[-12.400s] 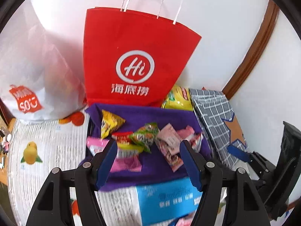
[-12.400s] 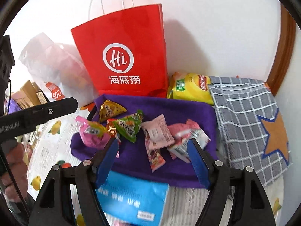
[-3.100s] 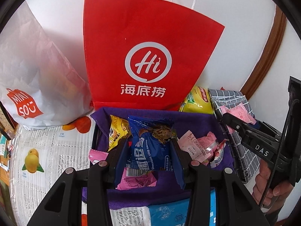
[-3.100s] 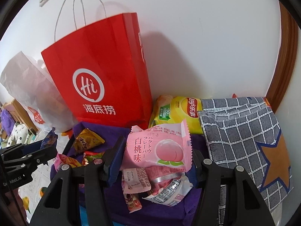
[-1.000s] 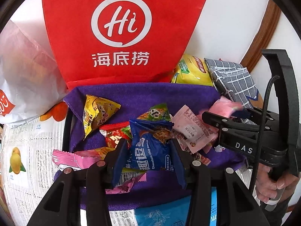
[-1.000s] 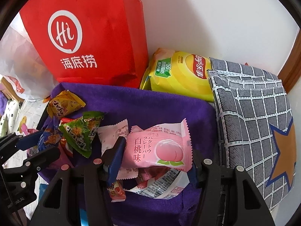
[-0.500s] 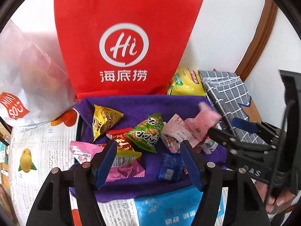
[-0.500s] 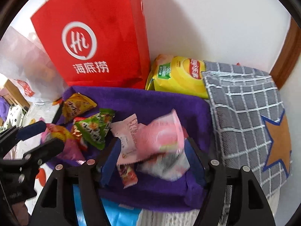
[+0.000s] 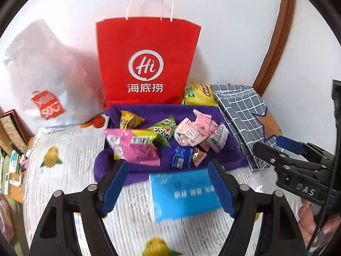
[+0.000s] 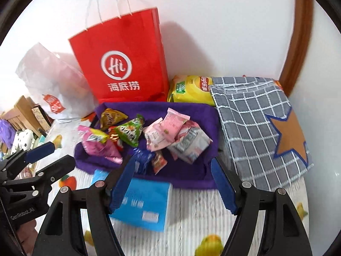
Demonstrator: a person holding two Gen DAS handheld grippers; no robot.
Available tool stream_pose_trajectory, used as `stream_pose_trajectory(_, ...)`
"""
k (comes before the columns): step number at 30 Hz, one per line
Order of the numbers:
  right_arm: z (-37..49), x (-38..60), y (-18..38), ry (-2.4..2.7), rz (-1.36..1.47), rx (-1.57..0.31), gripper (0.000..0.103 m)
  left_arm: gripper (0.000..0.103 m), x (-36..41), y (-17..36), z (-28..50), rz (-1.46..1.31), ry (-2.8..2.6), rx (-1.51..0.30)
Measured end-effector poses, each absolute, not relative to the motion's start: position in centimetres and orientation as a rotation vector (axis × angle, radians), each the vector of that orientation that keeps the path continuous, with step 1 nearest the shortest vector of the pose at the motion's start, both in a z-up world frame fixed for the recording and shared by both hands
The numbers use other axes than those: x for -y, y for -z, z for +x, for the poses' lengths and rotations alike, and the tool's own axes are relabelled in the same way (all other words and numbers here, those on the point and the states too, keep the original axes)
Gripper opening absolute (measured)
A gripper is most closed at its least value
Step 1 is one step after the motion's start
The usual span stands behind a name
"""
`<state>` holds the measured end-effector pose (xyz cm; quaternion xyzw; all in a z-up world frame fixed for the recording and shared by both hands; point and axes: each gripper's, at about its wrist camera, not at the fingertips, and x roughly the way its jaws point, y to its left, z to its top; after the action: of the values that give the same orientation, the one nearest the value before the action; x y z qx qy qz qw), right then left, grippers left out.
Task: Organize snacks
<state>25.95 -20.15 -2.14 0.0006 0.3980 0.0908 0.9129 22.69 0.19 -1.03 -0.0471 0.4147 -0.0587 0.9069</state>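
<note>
A purple cloth-lined tray [image 9: 213, 108] [image 10: 191, 111] holds several snack packets. A small blue cookie packet [image 9: 181, 156] [image 10: 143, 159] lies at its front. A pink peach packet [image 9: 202, 123] [image 10: 173, 125] lies on the pile at the right. My left gripper [image 9: 168, 188] is open and empty, pulled back over the blue box [image 9: 185, 194]. My right gripper [image 10: 172, 184] is open and empty, in front of the tray. The right gripper shows in the left wrist view [image 9: 283, 149], and the left gripper in the right wrist view [image 10: 49, 155].
A red paper bag [image 9: 147, 64] [image 10: 123, 64] stands behind the tray. A white plastic bag [image 9: 42, 72] is to its left. A yellow chips bag [image 10: 191, 89] and a grey checked bag [image 10: 255, 123] lie to the right. The blue box [image 10: 142, 204] lies before the tray.
Both grippers opened and dropped their packets onto the tray: the left let go of the blue cookie packet, the right the pink peach packet. Both have drawn back and up.
</note>
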Motion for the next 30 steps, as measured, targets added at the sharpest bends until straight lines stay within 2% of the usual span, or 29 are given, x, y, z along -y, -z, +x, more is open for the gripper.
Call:
stream_pose_trajectory(3,22.5,20.5,1.1,-0.172,-0.001,-0.772,0.075,0.079,-0.2,0.3,20.0,-0.103,0.114,-0.830)
stream_pose_trajectory(7,17.4,21.1,0.1,-0.171,0.013,-0.706,0.096,0.089,0.2,-0.8,16.1,-0.093,0.105,-0.774)
stream_pose_trajectory(12,12.1,21.6,-0.1,-0.154,0.006,-0.655,0.098,0.091,1.2,-2.0,11.3,-0.074,0.092,-0.707)
stream_pose_trajectory(15,9.1,22.3,0.0,-0.153,0.016,-0.628,0.103,0.091,1.6,-2.5,9.1,-0.076,0.093,-0.687)
stream_pose_trajectory(30,1.3,24.9,-0.7,-0.140,0.057,-0.539,0.103,0.091,4.7,-3.5,2.4,-0.013,0.071,-0.631)
